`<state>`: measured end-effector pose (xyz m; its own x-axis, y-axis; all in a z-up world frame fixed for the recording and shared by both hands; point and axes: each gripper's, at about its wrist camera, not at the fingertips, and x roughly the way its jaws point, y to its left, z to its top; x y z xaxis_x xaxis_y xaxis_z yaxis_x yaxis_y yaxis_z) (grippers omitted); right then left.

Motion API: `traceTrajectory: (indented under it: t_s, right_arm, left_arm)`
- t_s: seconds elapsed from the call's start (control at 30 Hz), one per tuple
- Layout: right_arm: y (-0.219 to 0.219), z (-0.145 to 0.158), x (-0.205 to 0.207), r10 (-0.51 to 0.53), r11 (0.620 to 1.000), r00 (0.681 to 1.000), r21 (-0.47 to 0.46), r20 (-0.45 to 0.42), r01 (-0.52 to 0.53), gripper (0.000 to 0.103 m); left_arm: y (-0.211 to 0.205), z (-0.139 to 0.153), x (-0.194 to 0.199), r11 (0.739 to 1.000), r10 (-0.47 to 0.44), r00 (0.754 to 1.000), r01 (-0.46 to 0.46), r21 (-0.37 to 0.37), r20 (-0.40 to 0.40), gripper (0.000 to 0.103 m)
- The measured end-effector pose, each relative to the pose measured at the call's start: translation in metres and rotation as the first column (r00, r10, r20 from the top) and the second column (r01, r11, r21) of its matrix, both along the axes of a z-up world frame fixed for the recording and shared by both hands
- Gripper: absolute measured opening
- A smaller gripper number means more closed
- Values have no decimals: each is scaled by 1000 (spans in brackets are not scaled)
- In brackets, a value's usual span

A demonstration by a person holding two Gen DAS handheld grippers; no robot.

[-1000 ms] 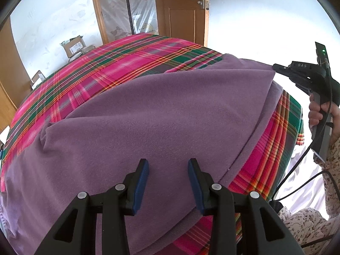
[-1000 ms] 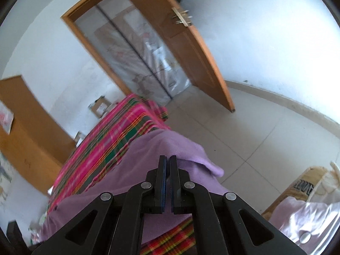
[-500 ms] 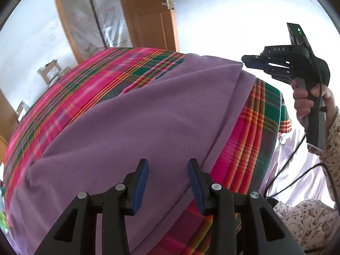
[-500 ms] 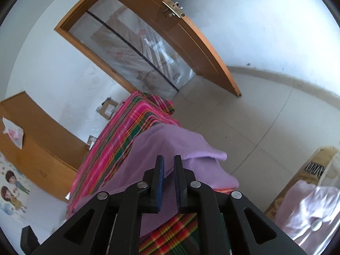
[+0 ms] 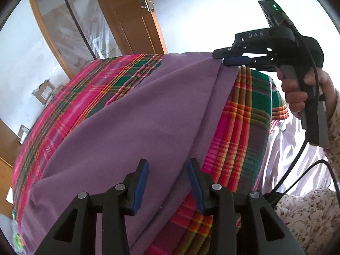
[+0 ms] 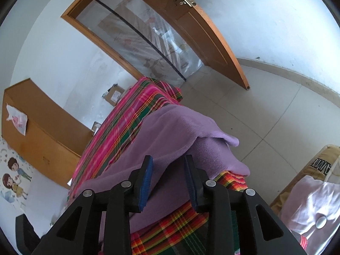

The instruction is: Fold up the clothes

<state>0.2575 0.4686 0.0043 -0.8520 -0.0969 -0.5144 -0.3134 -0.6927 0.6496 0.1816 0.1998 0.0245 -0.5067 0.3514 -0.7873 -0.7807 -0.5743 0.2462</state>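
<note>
A purple fleece garment (image 5: 136,127) lies spread over a bright plaid cover (image 5: 70,114) of pink, green and orange on what looks like a bed; the cover hides what is under it. In the left wrist view the fleece runs from the near left edge up to the far right corner, with a long fold line (image 5: 204,123) running down its right side, beyond which the plaid is bare. In the right wrist view the far end of the fleece (image 6: 180,131) is doubled over, its upper layer forming a rounded flap (image 6: 225,138) that overhangs the lower layer near the bed's edge.

The left tongs (image 5: 167,184) hang just above the near part of the fleece with their blue pads set wide apart and nothing between them. The right tongs (image 6: 169,180) are likewise spread wide over the folded end, gripping nothing; from the left wrist view the right tongs (image 5: 221,58) sit at the far corner of the fleece, tips right at the cloth's edge, though I cannot tell whether they touch it. A hand (image 5: 297,91) in a floral sleeve (image 5: 333,125) holds their grey handle, and a black cable (image 5: 297,165) trails down from it.

Around the bed: a wooden door (image 6: 204,31) standing open, a doorway covered in clear plastic sheeting (image 6: 144,40), a cardboard box (image 6: 113,94) by the white wall, a wooden cabinet (image 6: 40,123), pale floor tiles (image 6: 265,106) and a pale pink cloth (image 6: 308,201) at the lower right
</note>
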Motion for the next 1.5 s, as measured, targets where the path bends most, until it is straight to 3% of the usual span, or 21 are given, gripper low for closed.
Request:
traceTrajectory:
  t_s: [0.2, 0.33, 0.47, 0.7, 1.07, 1.13, 1.2, 1.27, 1.5]
  right_arm:
    - [6, -1, -7, 4, 1000, 1000, -4, 1, -4, 34]
    - [18, -5, -13, 3, 998, 1000, -70, -11, -3, 35]
    - [30, -9, -18, -1, 990, 1000, -140, -23, -3, 35]
    - [39, -10, -25, -4, 986, 1000, -170, -30, -1, 35]
    - [54, -20, -36, -68, 971, 998, -230, 8, 68, 36]
    - [57, -20, -38, -81, 969, 997, -235, 14, 82, 33]
    - [58, -18, -39, -97, 969, 995, -228, 20, 99, 16]
    - [59, -16, -39, -114, 968, 993, -221, 27, 117, 7]
    - [51, 16, -24, -143, 986, 988, -88, -51, 138, 4]
  left_arm:
    - [5, 0, -4, 1000, 14, 1000, -14, -1, 5, 39]
    - [3, 1, -4, 1000, 10, 999, -11, 16, 35, 15]
    - [0, 6, -8, 999, 24, 999, -26, 43, 45, 4]
    - [-11, 23, -10, 990, 51, 998, -57, 129, 44, 3]
    - [-21, 33, -2, 983, 37, 998, -44, 179, 43, 3]
    - [-23, 34, 0, 982, 35, 999, -42, 183, 41, 3]
    - [-24, 34, 0, 981, 38, 998, -46, 188, 43, 3]
    - [-24, 34, 0, 980, 41, 998, -48, 192, 45, 3]
    - [-25, 37, 5, 979, 27, 999, -34, 202, 38, 3]
